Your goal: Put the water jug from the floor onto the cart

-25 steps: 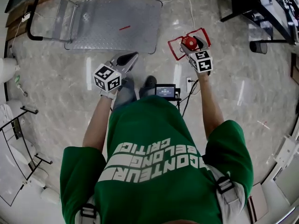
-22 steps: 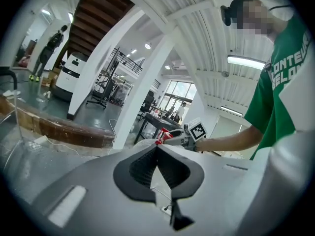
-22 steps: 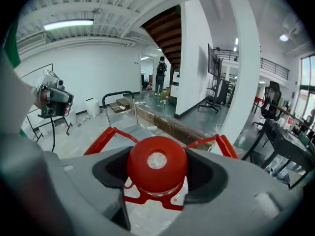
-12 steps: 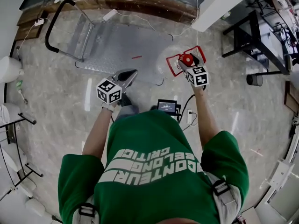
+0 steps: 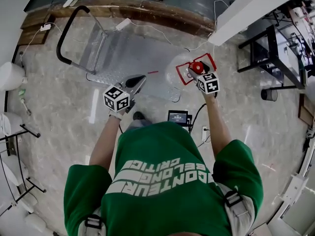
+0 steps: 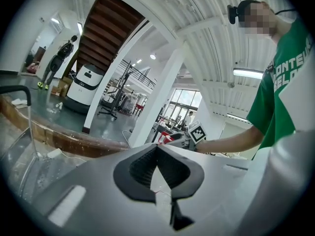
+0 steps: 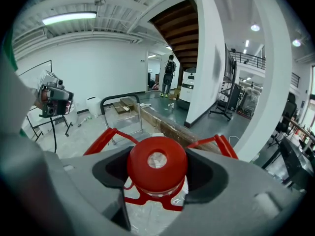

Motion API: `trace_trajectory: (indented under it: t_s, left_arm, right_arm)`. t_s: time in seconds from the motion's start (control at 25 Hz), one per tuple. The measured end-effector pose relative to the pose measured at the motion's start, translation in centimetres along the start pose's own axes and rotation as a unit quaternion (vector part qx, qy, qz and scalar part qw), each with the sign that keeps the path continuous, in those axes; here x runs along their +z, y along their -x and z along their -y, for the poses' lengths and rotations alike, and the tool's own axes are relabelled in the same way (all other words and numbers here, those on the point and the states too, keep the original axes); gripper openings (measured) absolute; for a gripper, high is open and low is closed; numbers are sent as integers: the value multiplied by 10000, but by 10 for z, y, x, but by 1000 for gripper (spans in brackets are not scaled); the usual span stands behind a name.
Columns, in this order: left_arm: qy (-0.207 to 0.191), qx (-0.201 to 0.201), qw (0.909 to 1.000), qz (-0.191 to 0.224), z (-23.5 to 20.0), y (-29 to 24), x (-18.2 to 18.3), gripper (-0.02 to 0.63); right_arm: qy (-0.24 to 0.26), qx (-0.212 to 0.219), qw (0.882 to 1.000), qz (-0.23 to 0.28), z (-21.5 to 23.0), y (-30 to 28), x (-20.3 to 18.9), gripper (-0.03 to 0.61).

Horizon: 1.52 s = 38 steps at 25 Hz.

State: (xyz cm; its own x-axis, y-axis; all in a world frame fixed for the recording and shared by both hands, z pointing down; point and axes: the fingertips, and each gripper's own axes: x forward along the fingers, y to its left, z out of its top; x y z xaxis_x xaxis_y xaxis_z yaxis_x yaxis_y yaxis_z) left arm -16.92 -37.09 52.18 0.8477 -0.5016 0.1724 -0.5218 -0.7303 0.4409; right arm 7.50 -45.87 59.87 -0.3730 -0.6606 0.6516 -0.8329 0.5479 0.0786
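The water jug (image 5: 181, 69) is clear plastic with a red cap (image 5: 197, 67) and a red carry frame. My right gripper (image 5: 199, 73) is shut on its neck just under the cap (image 7: 157, 165) and holds it off the floor, at the near right corner of the cart. The cart (image 5: 125, 58) is a flat grey metal platform with a black push handle (image 5: 66, 33) at its left. My left gripper (image 5: 137, 80) hovers over the cart's near edge, shut and holding nothing (image 6: 157, 156). The cart's handle (image 7: 118, 100) shows beyond the cap in the right gripper view.
A small screen device (image 5: 177, 117) and cables lie on the stone floor by the person's feet. A wooden ledge (image 5: 147, 9) runs behind the cart. A white pillar (image 5: 256, 9) and black table frame (image 5: 275, 48) stand at right; white stands (image 5: 10, 75) at left.
The person has stepped forward, so the cart now lies closer. The jug, still held by the right gripper, has come from over the floor to the cart's near right corner.
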Motion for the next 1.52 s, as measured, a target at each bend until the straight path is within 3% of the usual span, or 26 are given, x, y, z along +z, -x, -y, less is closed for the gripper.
trace_trajectory:
  t_s: [0.32, 0.68, 1.2, 1.52]
  left_arm:
    - [129, 102, 9998, 83, -47, 32, 11, 9]
    - [517, 653, 9963, 224, -80, 51, 18, 5]
    - [1206, 1800, 9760, 193, -120, 56, -17, 6]
    - [1316, 2248, 9650, 284, -139, 63, -14, 6]
  right_arm:
    - [153, 228, 9994, -227, -36, -56, 24, 299]
    - [511, 796, 9935, -639, -61, -129, 32, 299]
    - [1253, 1782, 9594, -1791, -92, -249, -29, 299]
    - [1654, 1800, 9312, -2702, -81, -294, -78, 299]
